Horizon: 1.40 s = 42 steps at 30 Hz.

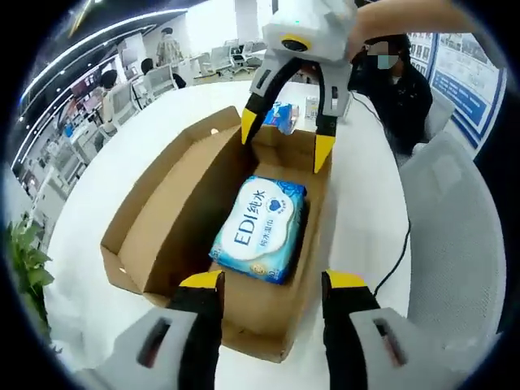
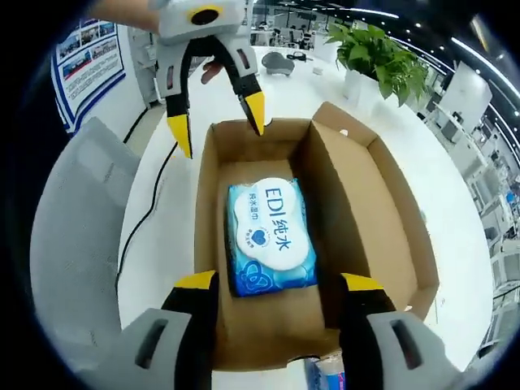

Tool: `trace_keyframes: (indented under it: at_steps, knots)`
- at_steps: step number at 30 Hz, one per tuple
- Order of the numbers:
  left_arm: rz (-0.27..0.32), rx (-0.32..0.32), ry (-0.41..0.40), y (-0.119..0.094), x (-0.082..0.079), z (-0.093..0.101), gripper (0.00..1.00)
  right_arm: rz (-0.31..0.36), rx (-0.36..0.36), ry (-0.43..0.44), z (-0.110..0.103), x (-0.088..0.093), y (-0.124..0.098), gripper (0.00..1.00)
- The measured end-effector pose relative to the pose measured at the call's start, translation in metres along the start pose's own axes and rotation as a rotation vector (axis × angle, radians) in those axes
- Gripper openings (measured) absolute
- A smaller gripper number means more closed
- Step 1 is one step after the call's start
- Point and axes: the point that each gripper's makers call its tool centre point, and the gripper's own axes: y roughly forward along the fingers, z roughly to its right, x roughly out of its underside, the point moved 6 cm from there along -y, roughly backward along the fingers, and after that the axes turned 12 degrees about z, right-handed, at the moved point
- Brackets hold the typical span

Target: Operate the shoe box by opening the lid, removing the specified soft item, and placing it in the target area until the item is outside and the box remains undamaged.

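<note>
In the left gripper view my left tongs (image 1: 272, 286) rise from the bottom with their yellow-tipped jaws spread wide, holding nothing, poised over the near end wall of the shoe box (image 1: 162, 223). The box is brown cardboard and sits on the white bench (image 1: 370, 211) with its lid (image 1: 142, 203) already folded out flat to the left side of this view. Inside, against the right wall of the box, lies the soft item, a blue and white wipes pack (image 1: 262, 229) with "EDI" printed on it; it lies flat on the box floor, apart from both pairs of tongs. At the far end of the box my right tongs (image 1: 286, 138) reach in from above, jaws parted and gripping nothing, one tip at the box's far left corner, the other over its far right wall. Just beyond them a small blue and white packet (image 1: 282, 119) rests on the bench. Further right a grey chair (image 1: 455, 244) stands beside the bench.

In the right gripper view a dark cable (image 2: 142, 219) trails over the bench at the left. My left tongs show at the top, one tip outside the box and one at its far rim. The pack lies in the left part of the box, the lid open to the right. My right tongs stand apart at the bottom. A green plant (image 2: 378, 57) stands at the upper right.
</note>
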Motion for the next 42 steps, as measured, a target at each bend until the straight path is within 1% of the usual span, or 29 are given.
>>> trace_keyframes:
  at_steps: [2, 4, 6, 7, 9, 10, 11, 12, 13, 15, 17, 18, 19, 21, 22, 23, 25, 26, 30, 32, 36, 37, 39, 40, 41, 42]
  knots:
    - [-0.01, -0.007, 0.03, -0.001, -0.002, -0.006, 0.52, 0.006, -0.01, -0.009, 0.001, -0.002, -0.003, 0.59]
    - [0.004, -0.02, 0.036, -0.001, -0.003, -0.011, 0.52, 0.01, -0.018, -0.016, 0.001, -0.003, -0.003, 0.61]
    - [0.021, -0.046, 0.025, 0.002, -0.003, -0.018, 0.53, 0.011, -0.013, -0.02, 0.002, -0.003, 0.0, 0.61]
    - [0.019, -0.053, 0.014, 0.006, -0.001, -0.02, 0.54, 0.013, -0.011, -0.017, 0.003, -0.003, 0.001, 0.62]
    - [0.016, -0.055, 0.02, 0.013, 0.001, -0.021, 0.54, 0.016, -0.011, -0.007, 0.004, -0.001, 0.007, 0.64]
    - [0.009, -0.048, 0.044, 0.016, 0.003, -0.019, 0.54, 0.014, -0.018, -0.004, 0.002, -0.001, 0.01, 0.66]
    - [-0.015, -0.025, 0.114, 0.022, 0.007, -0.017, 0.54, 0.006, -0.03, -0.002, 0.001, 0.001, 0.014, 0.67]
    - [-0.031, -0.013, 0.132, 0.025, 0.009, -0.015, 0.54, 0.004, -0.033, -0.007, 0.0, 0.003, 0.016, 0.67]
    - [-0.032, -0.017, 0.109, 0.031, 0.011, -0.014, 0.55, 0.004, -0.043, -0.015, -0.001, 0.004, 0.02, 0.66]
    - [-0.024, -0.002, 0.088, 0.038, 0.013, -0.016, 0.58, 0.006, -0.049, -0.017, -0.001, 0.006, 0.025, 0.67]
    - [-0.029, 0.024, 0.092, 0.044, 0.017, -0.015, 0.59, -0.004, -0.055, -0.018, 0.0, 0.01, 0.031, 0.69]
    - [-0.042, 0.035, 0.1, 0.048, 0.021, -0.016, 0.59, -0.014, -0.054, -0.022, 0.001, 0.013, 0.035, 0.69]
    - [-0.046, 0.04, 0.104, 0.05, 0.022, -0.017, 0.57, -0.017, -0.054, -0.02, 0.003, 0.015, 0.038, 0.69]
    - [-0.039, 0.04, 0.111, 0.053, 0.024, -0.02, 0.59, -0.017, -0.061, 0.004, 0.004, 0.02, 0.044, 0.69]
    - [-0.028, 0.067, 0.092, 0.057, 0.025, -0.019, 0.6, -0.019, -0.064, 0.01, 0.003, 0.021, 0.046, 0.69]
    - [-0.031, 0.078, 0.083, 0.058, 0.026, -0.019, 0.61, -0.023, -0.072, 0.012, 0.002, 0.024, 0.049, 0.69]
    - [-0.057, 0.068, 0.109, 0.065, 0.032, -0.023, 0.62, -0.038, -0.082, 0.005, 0.001, 0.028, 0.055, 0.7]
    - [-0.06, 0.071, 0.112, 0.069, 0.035, -0.025, 0.62, -0.043, -0.083, 0.002, 0.001, 0.029, 0.057, 0.7]
    - [-0.063, 0.091, 0.096, 0.079, 0.039, -0.029, 0.69, -0.063, -0.073, -0.005, 0.002, 0.034, 0.066, 0.7]
    - [-0.071, 0.098, 0.088, 0.083, 0.041, -0.03, 0.73, -0.077, -0.087, 0.004, 0.002, 0.038, 0.07, 0.7]
    - [-0.083, 0.127, 0.091, 0.09, 0.045, -0.031, 0.77, -0.088, -0.106, -0.003, 0.0, 0.042, 0.076, 0.71]
    - [-0.087, 0.129, 0.092, 0.091, 0.046, -0.031, 0.78, -0.089, -0.106, -0.002, 0.0, 0.043, 0.078, 0.72]
    - [-0.102, 0.121, 0.09, 0.096, 0.05, -0.03, 0.83, -0.11, -0.117, 0.012, -0.001, 0.048, 0.081, 0.71]
    - [-0.109, 0.124, 0.114, 0.098, 0.051, -0.03, 0.82, -0.108, -0.119, 0.008, -0.001, 0.051, 0.083, 0.71]
    - [-0.096, 0.138, 0.116, 0.099, 0.052, -0.028, 0.82, -0.108, -0.118, 0.003, -0.002, 0.052, 0.084, 0.71]
    - [-0.099, 0.155, 0.138, 0.1, 0.053, -0.026, 0.8, -0.103, -0.116, -0.007, -0.002, 0.052, 0.084, 0.71]
